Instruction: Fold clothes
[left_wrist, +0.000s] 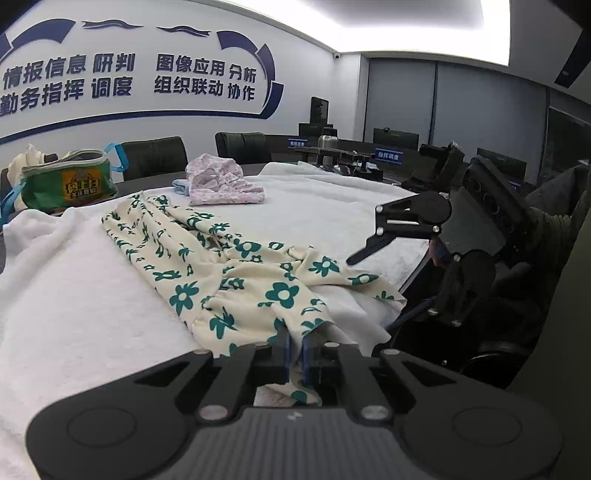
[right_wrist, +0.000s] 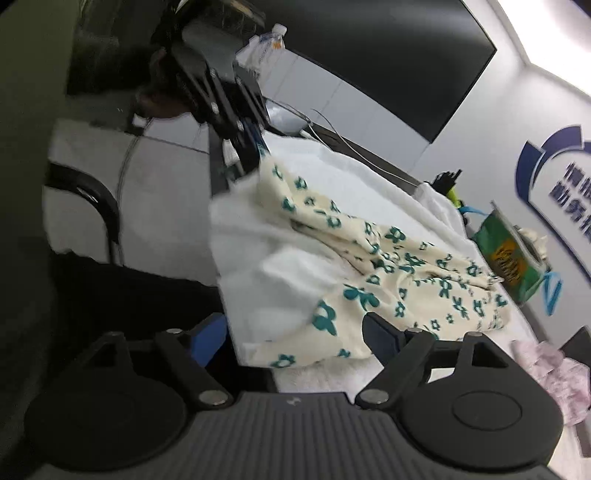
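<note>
A cream garment with green flowers (left_wrist: 221, 254) lies crumpled on a white towel (left_wrist: 85, 295) over the table. My left gripper (left_wrist: 295, 350) is shut on the garment's near edge, cloth pinched between its blue pads. My right gripper (left_wrist: 364, 251) hovers open above the garment's right end. In the right wrist view the garment (right_wrist: 406, 266) lies ahead, my right gripper (right_wrist: 295, 328) is open with its fingers wide apart over the garment's near end, and my left gripper (right_wrist: 255, 144) holds the far corner.
A folded pink garment (left_wrist: 221, 182) on a small blue cloth (left_wrist: 181, 186) sits at the back of the towel. A green bag (left_wrist: 66, 182) stands at the back left. Chairs (left_wrist: 240, 147) line the far side. The table edge (left_wrist: 417, 273) drops off at right.
</note>
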